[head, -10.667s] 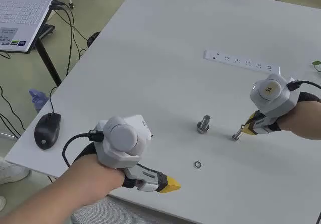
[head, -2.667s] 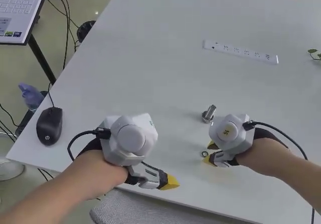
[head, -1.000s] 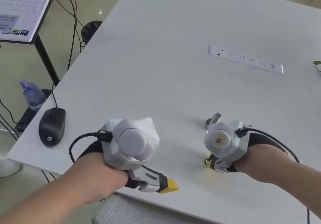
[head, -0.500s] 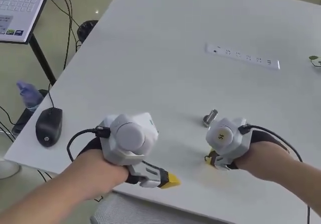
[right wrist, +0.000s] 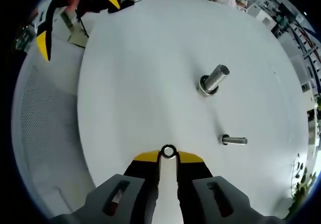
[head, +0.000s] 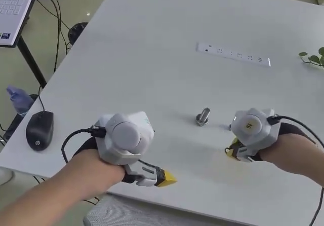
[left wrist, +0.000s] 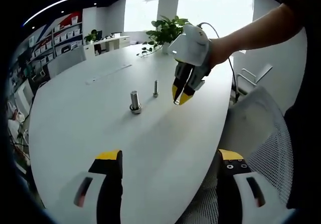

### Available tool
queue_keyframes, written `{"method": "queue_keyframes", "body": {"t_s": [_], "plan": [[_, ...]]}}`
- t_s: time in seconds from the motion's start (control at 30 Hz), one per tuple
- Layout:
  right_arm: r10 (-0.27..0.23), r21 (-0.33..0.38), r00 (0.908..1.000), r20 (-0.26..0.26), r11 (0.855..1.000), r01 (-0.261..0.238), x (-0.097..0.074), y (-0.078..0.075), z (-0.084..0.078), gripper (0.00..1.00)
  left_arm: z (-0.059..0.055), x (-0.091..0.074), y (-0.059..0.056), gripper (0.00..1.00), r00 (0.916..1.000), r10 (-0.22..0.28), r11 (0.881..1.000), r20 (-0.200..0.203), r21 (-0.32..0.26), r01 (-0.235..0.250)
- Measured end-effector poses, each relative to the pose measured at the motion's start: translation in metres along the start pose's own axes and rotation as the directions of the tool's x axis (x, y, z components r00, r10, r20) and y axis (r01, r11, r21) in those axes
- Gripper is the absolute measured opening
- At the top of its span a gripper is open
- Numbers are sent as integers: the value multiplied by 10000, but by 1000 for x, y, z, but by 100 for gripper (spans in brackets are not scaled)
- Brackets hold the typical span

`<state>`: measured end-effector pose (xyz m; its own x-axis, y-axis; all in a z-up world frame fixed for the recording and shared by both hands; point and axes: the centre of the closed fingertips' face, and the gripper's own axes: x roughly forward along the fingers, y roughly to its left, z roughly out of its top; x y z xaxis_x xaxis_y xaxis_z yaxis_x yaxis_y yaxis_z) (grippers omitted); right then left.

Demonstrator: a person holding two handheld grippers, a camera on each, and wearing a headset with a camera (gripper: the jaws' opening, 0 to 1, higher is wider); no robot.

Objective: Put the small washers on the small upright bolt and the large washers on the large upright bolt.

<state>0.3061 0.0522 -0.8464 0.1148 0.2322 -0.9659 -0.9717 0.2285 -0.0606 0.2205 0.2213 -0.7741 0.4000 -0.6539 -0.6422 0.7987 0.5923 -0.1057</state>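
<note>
My right gripper [right wrist: 168, 156] is shut on a small metal washer [right wrist: 168, 151], which sits flat between the yellow tips. From the left gripper view, the right gripper [left wrist: 181, 96] hangs just above the table with the washer [left wrist: 176, 102] at its tips. The small upright bolt [right wrist: 234, 140] [left wrist: 156, 88] stands a short way beyond it. The large upright bolt [head: 203, 116] [right wrist: 214, 79] [left wrist: 135, 102] stands farther left. In the head view the right gripper [head: 233, 150] is to the right of the large bolt. My left gripper [left wrist: 169, 156] [head: 165, 177] rests open at the table's near edge.
A white power strip [head: 233, 54] lies farther back on the white table [head: 152, 64]. A mouse [head: 39, 129] sits at the left corner, with a laptop [head: 12, 8] and a bottle [head: 17, 98] beyond the edge. A mesh chair [left wrist: 261, 128] stands at the near side.
The right gripper has moved to the right, away from the spot in front of the large bolt, and holds the washer that lay on the table earlier. The left gripper has stayed put.
</note>
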Motion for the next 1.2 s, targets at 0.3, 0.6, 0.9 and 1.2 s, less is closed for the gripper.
{"method": "queue_keyframes", "body": {"t_s": [0.3, 0.6, 0.9, 1.2], "plan": [[-148, 420, 9997, 181, 9990, 141, -18, -20, -13, 13, -3, -1, 4, 81, 9999, 91, 9999, -44, -76, -92], [-418, 771, 9975, 562, 9963, 374, -35, -41, 0, 13, -3, -2, 6, 82, 9998, 203, 9995, -32, -227, -203], [-533, 578, 9966, 622, 9971, 497, -42, -57, 9, 13, -4, -3, 5, 81, 9993, 360, 9988, -109, -316, -364], [-500, 457, 9964, 685, 9979, 469, -43, -75, 19, 13, -5, -5, 12, 84, 9980, 615, 9972, -115, -430, -619]]}}
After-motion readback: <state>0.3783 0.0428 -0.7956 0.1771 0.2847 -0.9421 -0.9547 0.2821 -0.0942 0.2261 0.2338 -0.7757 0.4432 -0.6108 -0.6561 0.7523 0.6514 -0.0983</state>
